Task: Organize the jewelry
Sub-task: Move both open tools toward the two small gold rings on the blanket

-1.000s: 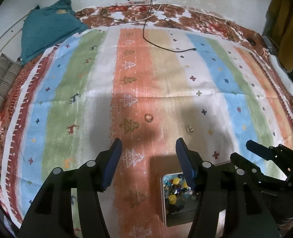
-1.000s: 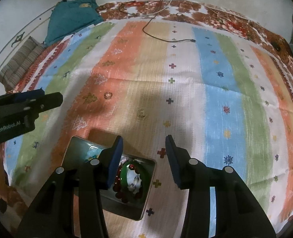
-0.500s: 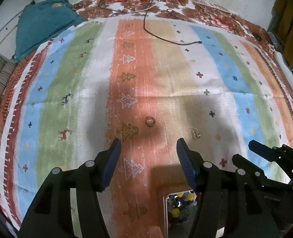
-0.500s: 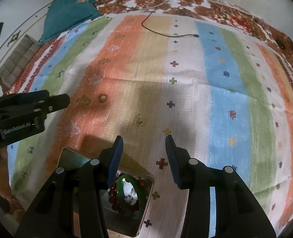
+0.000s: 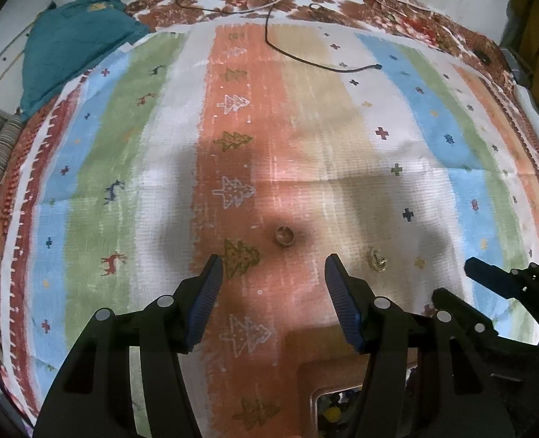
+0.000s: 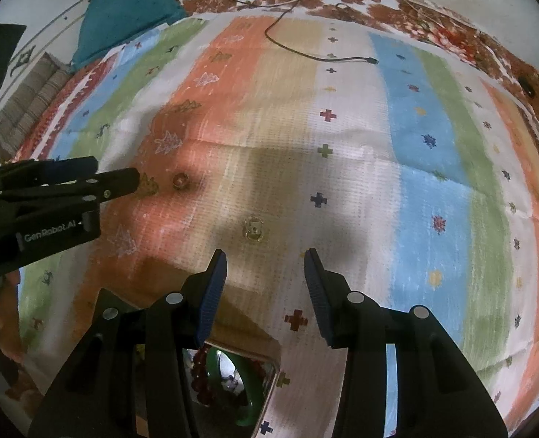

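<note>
Both grippers, left and right, jaws apart, are advancing from tray toward ring and earring for pickup.

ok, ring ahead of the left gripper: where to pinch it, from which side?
Ring appears to lie flat on the cloth, hole up. Probably come straight down with the open left gripper, fingers outside opposite sides of the band, and close across it.
</note>
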A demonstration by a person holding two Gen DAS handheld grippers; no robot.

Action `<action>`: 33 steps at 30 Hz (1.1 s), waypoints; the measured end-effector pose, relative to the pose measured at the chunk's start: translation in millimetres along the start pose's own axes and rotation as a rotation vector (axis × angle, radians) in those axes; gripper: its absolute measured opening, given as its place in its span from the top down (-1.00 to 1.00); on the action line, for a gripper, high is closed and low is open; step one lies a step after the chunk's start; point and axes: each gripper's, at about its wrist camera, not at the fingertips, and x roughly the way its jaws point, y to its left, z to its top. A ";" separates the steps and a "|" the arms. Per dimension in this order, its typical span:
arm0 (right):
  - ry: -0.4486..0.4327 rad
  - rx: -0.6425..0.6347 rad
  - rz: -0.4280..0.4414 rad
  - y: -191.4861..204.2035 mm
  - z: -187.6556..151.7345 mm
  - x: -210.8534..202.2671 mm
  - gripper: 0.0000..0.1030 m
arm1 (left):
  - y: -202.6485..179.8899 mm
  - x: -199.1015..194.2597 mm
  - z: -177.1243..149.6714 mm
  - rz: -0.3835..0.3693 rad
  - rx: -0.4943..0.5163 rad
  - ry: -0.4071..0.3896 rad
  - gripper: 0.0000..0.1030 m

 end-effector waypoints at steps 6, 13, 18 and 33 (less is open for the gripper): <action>0.015 -0.009 -0.006 -1.1 4.4 8.2 0.14 | 4.3 16.1 4.1 -0.014 -0.011 0.033 -0.13; 0.040 -0.025 -0.005 2.6 7.8 20.8 0.14 | 3.3 25.2 8.1 -0.018 0.002 0.047 -0.13; 0.062 -0.025 0.013 2.6 11.6 30.7 0.14 | 2.5 30.3 12.5 -0.019 0.016 0.054 -0.13; 0.112 -0.029 0.023 2.7 23.4 58.5 0.13 | -0.1 60.4 22.0 -0.028 0.047 0.109 -0.09</action>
